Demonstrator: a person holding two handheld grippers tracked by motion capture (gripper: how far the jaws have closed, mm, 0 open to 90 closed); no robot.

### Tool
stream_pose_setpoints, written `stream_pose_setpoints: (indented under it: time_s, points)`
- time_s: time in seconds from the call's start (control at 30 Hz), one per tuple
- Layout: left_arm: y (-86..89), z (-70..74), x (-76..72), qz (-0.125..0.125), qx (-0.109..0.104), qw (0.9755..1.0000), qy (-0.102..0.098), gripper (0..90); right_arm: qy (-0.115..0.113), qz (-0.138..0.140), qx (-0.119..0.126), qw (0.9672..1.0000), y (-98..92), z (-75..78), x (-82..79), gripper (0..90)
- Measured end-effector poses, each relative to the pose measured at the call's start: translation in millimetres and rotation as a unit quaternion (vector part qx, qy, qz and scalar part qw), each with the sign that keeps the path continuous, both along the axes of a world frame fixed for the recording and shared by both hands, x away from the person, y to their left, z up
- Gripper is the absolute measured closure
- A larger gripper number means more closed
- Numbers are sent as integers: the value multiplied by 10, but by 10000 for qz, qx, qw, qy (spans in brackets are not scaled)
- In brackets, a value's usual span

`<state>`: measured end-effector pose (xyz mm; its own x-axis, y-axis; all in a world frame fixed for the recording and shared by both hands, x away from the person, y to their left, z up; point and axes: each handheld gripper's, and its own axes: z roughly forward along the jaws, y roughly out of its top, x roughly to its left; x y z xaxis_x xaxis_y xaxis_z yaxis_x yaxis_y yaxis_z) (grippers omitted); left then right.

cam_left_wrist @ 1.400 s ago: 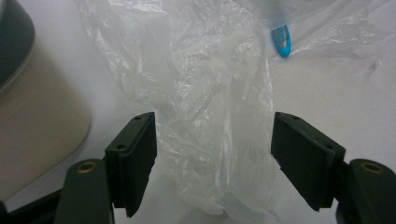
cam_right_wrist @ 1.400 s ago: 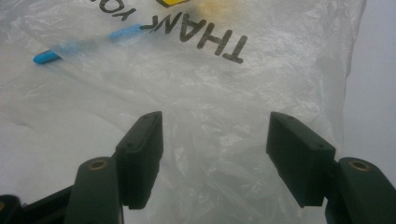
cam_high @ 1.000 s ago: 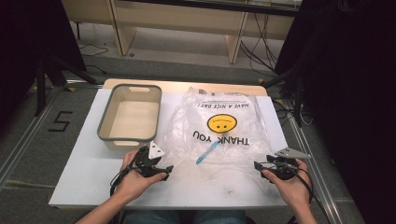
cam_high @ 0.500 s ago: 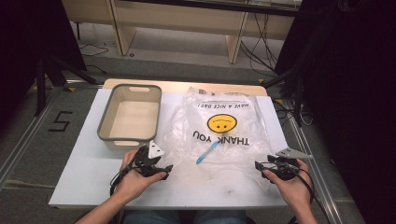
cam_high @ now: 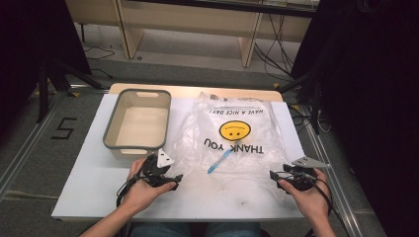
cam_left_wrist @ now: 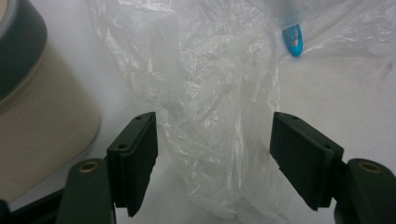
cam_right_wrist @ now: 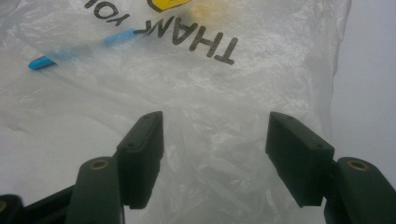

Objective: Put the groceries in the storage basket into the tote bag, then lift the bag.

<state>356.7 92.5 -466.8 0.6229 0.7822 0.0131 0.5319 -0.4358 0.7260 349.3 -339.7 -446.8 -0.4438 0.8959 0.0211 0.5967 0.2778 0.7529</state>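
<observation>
Crinkled clear plastic bag (cam_high: 237, 140) printed with a smiley lies flat on the white desk (cam_high: 89, 182); both tools, left (cam_high: 170, 178) and right (cam_high: 276, 177), wait spread-jawed at its near edge. Flimsy, slippery film — best pinched at the hem.

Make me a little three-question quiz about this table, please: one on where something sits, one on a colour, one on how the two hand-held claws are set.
1. Where is the tub?
A. left of the plastic bag
B. on top of the bag
C. right of the bag

2. What colour is the pen lying at the bag's near edge?
A. red
B. blue
C. green

3. How do the jaws of the left gripper and right gripper stand?
A. both clamped on the bag
B. one shut, one open
C. both open

Answers:
1 A, the high view shows the tub beside the bag, toward the table's left side.
2 B, its blue body shows in every view.
3 C, each gripper view shows a wide gap between the pads, with the bag lying beyond, ungripped.
</observation>
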Motion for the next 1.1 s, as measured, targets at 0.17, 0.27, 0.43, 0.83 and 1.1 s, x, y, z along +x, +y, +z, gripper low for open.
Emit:
stream_pose_setpoints:
  time_s: [0.17, 0.27, 0.43, 0.83, 1.1]
  points:
    - [0, -2, 2, 0, -7, 10000, 10, 319, 8, 19, -5, 10000, -8, -6, -1, 380]
    - [-1, -1, 5, -23, -7, 10000, 20, 318, -10, -6, 68, 10000, -21, 0, -6, 378]
    - [1, -11, 12, -99, -12, 9999, 60, 315, -22, 47, 108, 9999, -10, 11, -19, 372]
    - [-54, -149, 41, -163, 388, 9974, 578, 316, 486, 433, -70, 9979, 35, -108, -127, 324]
    - [-62, -169, 44, -171, 361, 9965, 737, 363, 805, 638, -390, 9939, 41, -175, -183, 314]
